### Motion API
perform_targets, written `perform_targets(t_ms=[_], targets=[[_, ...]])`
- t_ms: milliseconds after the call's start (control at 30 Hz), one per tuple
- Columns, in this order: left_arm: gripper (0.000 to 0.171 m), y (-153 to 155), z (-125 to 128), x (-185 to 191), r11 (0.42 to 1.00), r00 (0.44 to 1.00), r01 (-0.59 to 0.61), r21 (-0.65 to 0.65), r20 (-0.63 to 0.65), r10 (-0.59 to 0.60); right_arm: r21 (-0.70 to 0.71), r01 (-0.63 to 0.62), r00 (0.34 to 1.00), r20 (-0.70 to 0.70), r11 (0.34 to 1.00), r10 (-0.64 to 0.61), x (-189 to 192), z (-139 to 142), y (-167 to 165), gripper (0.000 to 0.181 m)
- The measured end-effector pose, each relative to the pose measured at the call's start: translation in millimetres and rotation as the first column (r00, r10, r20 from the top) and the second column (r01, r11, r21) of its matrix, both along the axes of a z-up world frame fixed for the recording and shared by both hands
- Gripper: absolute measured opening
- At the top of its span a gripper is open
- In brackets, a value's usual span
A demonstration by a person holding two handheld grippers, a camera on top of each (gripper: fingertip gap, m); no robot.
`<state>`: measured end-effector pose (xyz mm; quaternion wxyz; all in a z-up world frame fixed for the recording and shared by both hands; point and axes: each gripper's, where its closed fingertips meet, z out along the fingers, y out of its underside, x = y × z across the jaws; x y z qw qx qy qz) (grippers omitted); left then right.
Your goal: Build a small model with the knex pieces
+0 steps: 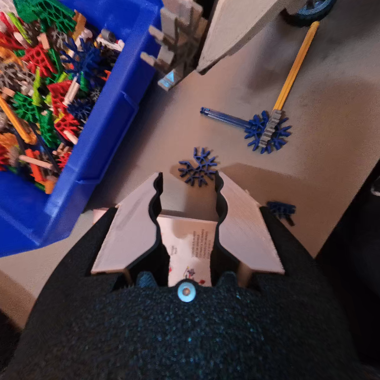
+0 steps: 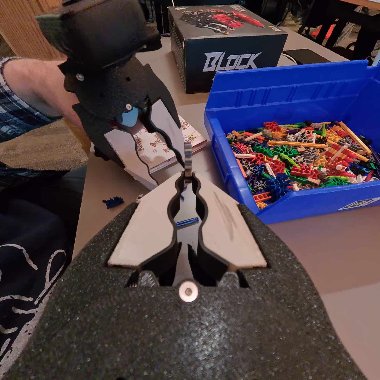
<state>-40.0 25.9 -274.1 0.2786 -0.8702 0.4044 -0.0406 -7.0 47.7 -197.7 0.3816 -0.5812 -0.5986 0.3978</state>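
The left gripper (image 1: pixel 188 181) hangs with fingers spread over a flat blue snowflake connector (image 1: pixel 197 167) on the desk (image 1: pixel 308 86) — light, stiff, best pinched across its edges — while the right gripper (image 2: pixel 188 174) pinches a grey toothed piece (image 2: pixel 187 158).

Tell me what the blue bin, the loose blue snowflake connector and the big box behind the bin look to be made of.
Blue bin: moulded plastic, glossy, with ribbed walls.
Loose blue snowflake connector: hard plastic, matte dark blue, thin moulded spokes.
Big box: likely printed cardboard, with sharp folded edges and a slight sheen.
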Motion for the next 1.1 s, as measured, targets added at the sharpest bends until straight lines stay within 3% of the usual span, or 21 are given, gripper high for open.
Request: perform_targets(t_ms=[200, 433, 733, 1000, 1100], targets=[[0.037, -1, -7, 15, 0.998, 0.995, -0.047, -0.034, 0.087, 0.05, -0.001, 0.006, 1.0, 0.0, 1.0, -0.006, 1, 0, 2, 0.006], [0.037, 1, -4, 11, 1.0, 1.0, -0.002, 0.03, 0.022, 0.002, 0.003, 0.002, 1.0, 0.004, 1.0, -0.002, 0, -1, 1, 0.006], [0.037, -7, 34, 14, 0.992, 0.989, 0.116, 0.05, 0.088, -0.12, 0.017, -0.041, 0.998, 0.043, 0.999, 0.04, 0, -9, -7, 0.006], [0.037, -10, 71, 19, 0.982, 0.953, 0.178, 0.055, 0.237, -0.186, -0.068, -0.092, 0.996, 0.009, 0.993, 0.092, -1, -5, -16, 0.005], [0.037, -10, 75, 20, 0.98, 0.947, 0.197, 0.042, 0.252, -0.201, -0.08, -0.102, 0.995, 0.01, 0.992, 0.103, -2, -7, -18, 0.005]])
